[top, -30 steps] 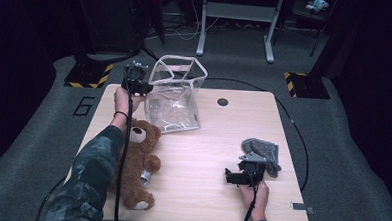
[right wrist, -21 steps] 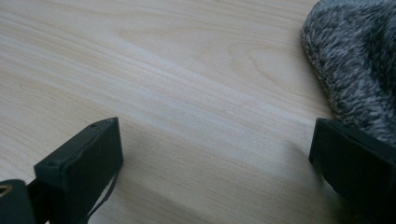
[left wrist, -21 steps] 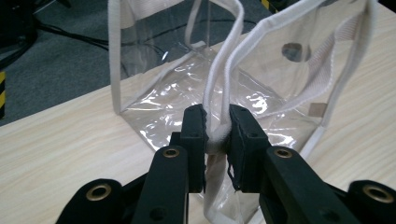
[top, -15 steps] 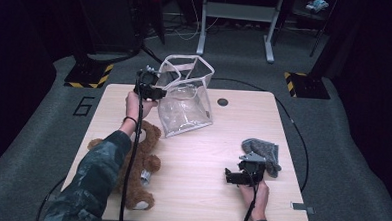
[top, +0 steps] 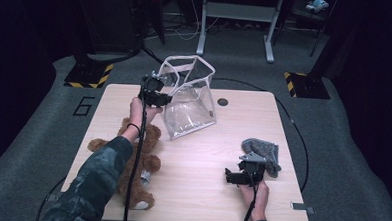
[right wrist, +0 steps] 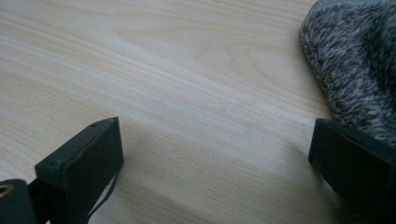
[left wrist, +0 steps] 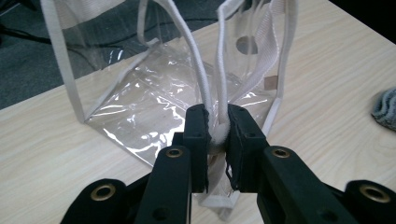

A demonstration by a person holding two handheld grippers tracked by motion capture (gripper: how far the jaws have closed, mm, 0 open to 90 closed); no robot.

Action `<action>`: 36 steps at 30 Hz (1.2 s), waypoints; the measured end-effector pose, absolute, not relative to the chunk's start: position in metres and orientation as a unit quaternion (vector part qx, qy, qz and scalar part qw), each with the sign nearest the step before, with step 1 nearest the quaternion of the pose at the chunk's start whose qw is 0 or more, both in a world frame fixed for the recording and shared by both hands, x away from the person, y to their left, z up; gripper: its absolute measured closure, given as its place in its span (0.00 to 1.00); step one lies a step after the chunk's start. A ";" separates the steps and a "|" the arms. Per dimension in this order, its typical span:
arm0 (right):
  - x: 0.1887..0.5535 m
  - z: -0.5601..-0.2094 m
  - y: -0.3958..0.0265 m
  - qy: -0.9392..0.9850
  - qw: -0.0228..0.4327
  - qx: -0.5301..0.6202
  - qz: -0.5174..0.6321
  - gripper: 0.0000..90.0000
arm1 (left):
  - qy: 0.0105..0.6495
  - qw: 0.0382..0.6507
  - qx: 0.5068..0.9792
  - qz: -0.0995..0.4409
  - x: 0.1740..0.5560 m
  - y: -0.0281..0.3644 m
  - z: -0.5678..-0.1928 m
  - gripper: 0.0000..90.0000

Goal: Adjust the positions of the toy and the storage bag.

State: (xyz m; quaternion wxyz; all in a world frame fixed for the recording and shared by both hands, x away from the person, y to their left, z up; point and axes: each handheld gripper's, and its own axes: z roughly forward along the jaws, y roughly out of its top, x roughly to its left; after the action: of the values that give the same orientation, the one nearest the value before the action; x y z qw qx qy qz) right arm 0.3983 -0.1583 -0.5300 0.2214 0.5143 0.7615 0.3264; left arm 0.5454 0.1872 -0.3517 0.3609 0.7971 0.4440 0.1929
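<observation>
We hold the clear bag's white handle pinched in the left gripper; right gripper wide, empty. Risk: thin strap slips, bag topples.

1. The left gripper is black, angular, with a grey plate on top; a dark cable trails from it along the forearm.
2. In the left gripper view its jaws are flat black blocks on black link arms; brass-coloured rivets sit in the links.
3. The left sleeve is dark camouflage cloth; a dark band circles that wrist.
4. The right gripper is black with a grey three-cornered plate; its cable runs back over the hand.
5. In the right gripper view its jaws are matt black, square-edged blocks.
</observation>
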 end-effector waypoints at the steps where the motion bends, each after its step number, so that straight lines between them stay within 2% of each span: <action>1: 0.398 -0.530 -0.158 0.761 0.222 0.516 0.326 0.03 | 0.439 0.358 0.802 0.189 0.543 0.181 -0.350 0.88; 13: 0.397 -0.530 -0.158 0.762 0.220 0.515 0.325 0.03 | 0.437 0.361 0.807 0.165 0.525 0.170 -0.349 0.86; 15: 0.398 -0.530 -0.158 0.760 0.221 0.517 0.326 0.03 | 0.441 0.365 0.803 0.164 0.524 0.173 -0.347 0.76; 16: 0.398 -0.530 -0.158 0.758 0.219 0.520 0.325 0.03 | 0.445 0.369 0.799 0.164 0.525 0.175 -0.345 0.76; 18: 0.398 -0.529 -0.158 0.761 0.222 0.518 0.323 0.03 | 0.458 0.380 0.787 0.159 0.529 0.180 -0.342 0.60; 22: 0.398 -0.530 -0.158 0.759 0.222 0.518 0.324 0.03 | 0.464 0.386 0.775 0.186 0.538 0.188 -0.330 0.52; 24: 0.399 -0.530 -0.158 0.759 0.220 0.518 0.326 0.03 | 0.480 0.375 0.766 0.204 0.551 0.189 -0.328 0.52; 26: 0.399 -0.530 -0.158 0.759 0.223 0.519 0.325 0.03 | 0.488 0.387 0.759 0.190 0.560 0.190 -0.328 0.51; 32: 0.399 -0.530 -0.157 0.756 0.223 0.522 0.326 0.03 | 0.478 0.366 0.776 0.188 0.576 0.174 -0.341 0.52; 33: 0.399 -0.530 -0.158 0.759 0.222 0.519 0.326 0.03 | 0.481 0.357 0.778 0.191 0.577 0.171 -0.344 0.62; 34: 0.399 -0.530 -0.158 0.759 0.222 0.519 0.326 0.03 | 0.481 0.357 0.778 0.191 0.577 0.171 -0.344 0.67; 35: 0.399 -0.530 -0.158 0.758 0.220 0.519 0.327 0.03 | 0.478 0.356 0.781 0.187 0.578 0.170 -0.347 0.67; 36: 0.398 -0.530 -0.158 0.760 0.222 0.516 0.326 0.03 | 0.481 0.356 0.781 0.176 0.578 0.169 -0.351 0.77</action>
State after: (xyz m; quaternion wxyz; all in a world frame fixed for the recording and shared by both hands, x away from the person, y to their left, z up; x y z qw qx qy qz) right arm 0.3985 -0.1585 -0.5298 0.2221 0.5162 0.7604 0.3255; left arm 0.5780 0.1691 -0.3507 0.3561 0.7814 0.4811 0.1763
